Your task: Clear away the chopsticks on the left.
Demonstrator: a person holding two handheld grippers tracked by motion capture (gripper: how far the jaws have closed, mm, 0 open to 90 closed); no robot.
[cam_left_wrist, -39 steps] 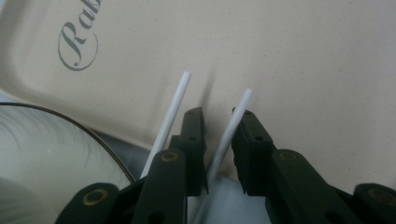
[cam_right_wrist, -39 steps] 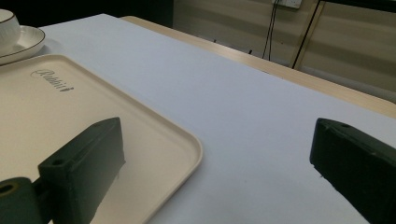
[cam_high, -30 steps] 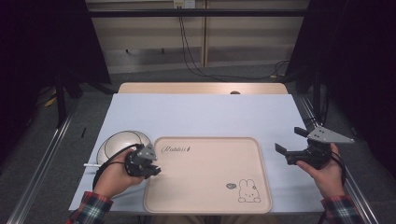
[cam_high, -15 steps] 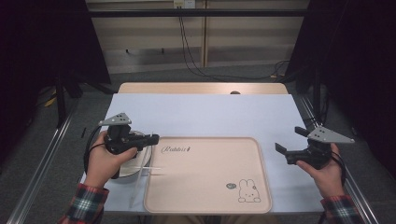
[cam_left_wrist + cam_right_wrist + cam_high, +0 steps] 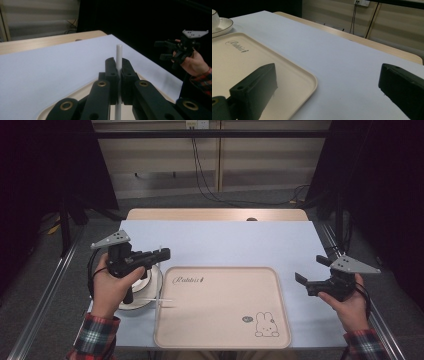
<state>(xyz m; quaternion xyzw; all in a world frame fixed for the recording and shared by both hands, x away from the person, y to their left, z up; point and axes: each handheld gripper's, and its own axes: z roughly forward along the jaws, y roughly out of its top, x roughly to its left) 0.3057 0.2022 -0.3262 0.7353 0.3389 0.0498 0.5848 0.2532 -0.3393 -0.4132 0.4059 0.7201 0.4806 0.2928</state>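
Your left gripper [image 5: 162, 253] hangs above the near-left part of the pale blue table covering [image 5: 225, 242], its black jaws closed on a thin white stick, probably a chopstick [image 5: 119, 58]. The stick stands upright between the jaws, held near its middle, likely so it cannot swing.

Under that gripper sits a white round dish with a dark rim line [image 5: 150, 287], just beside the left edge of a cream rectangular tray printed with a small rabbit [image 5: 222, 305]. A second thin white stick [image 5: 152, 300] lies flat across the dish's near edge, its tip reaching over the tray.

Your right gripper [image 5: 310, 281] hovers beyond the tray's right edge, jaws spread wide and empty, seemingly waiting out of the way.
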